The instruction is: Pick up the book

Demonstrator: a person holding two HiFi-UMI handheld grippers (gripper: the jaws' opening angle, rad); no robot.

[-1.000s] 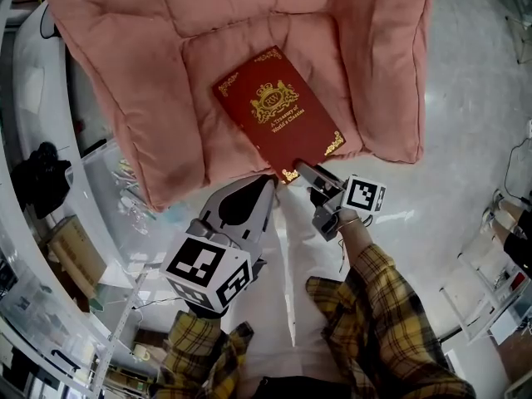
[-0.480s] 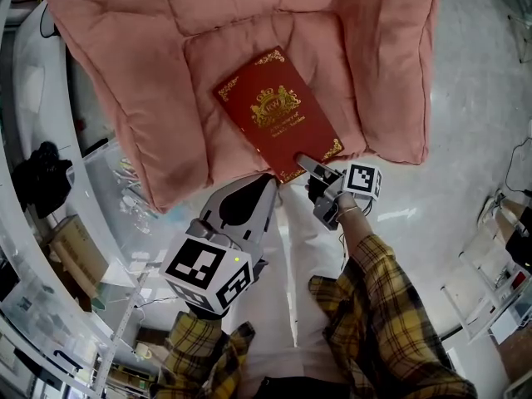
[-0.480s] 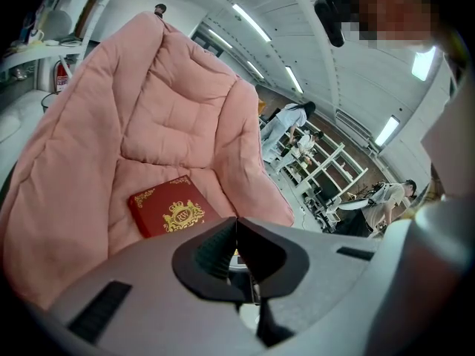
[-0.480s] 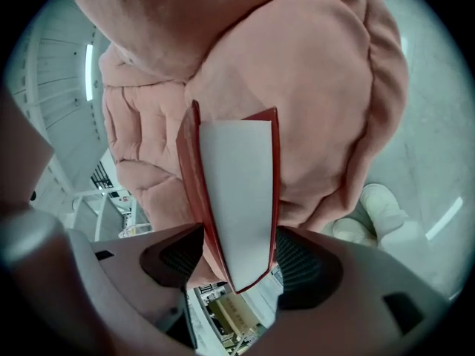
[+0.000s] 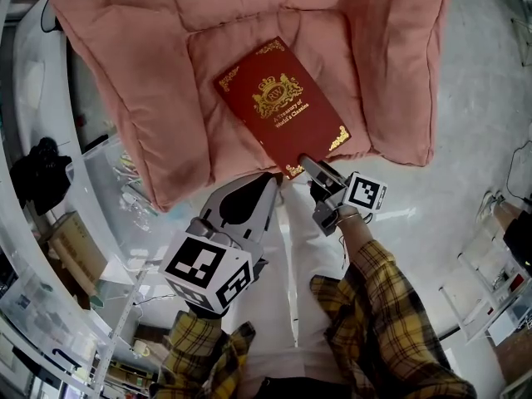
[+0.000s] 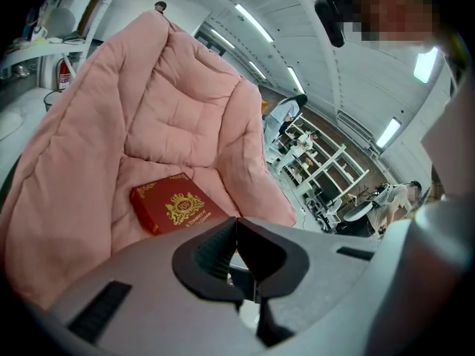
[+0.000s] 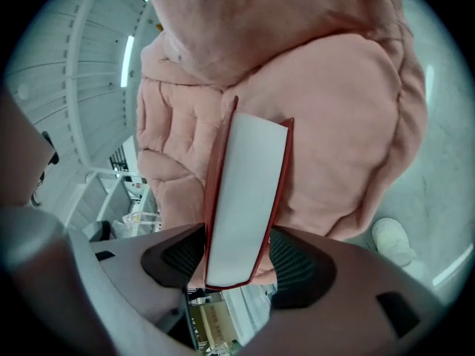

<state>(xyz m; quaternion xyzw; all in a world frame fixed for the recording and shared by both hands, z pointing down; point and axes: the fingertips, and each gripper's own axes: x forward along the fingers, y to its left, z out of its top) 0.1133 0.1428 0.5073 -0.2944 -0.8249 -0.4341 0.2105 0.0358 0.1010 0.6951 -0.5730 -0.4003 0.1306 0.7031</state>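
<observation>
A dark red hardcover book (image 5: 283,106) with gold print lies on the seat of a pink cushioned chair (image 5: 166,73). My right gripper (image 5: 312,166) is shut on the book's near edge, close to its corner. In the right gripper view the book (image 7: 245,199) stands between the two black pads (image 7: 174,256), white page edge toward the camera, one pad on each cover. My left gripper (image 5: 266,185) hangs shut and empty just below the seat's front edge, left of the right one. In the left gripper view the book (image 6: 174,208) shows beyond the closed gripper (image 6: 237,236).
The chair's padded arms (image 5: 399,65) rise on both sides of the seat. Clear plastic bins (image 5: 125,189), a black object (image 5: 37,173) and a cardboard box (image 5: 75,248) crowd the left. Grey floor (image 5: 465,140) lies to the right. A shoe (image 7: 393,239) shows below the seat.
My right gripper has slid forward from just off the book's corner onto its near edge. The book has shifted slightly to the right. The left gripper has stayed put.
</observation>
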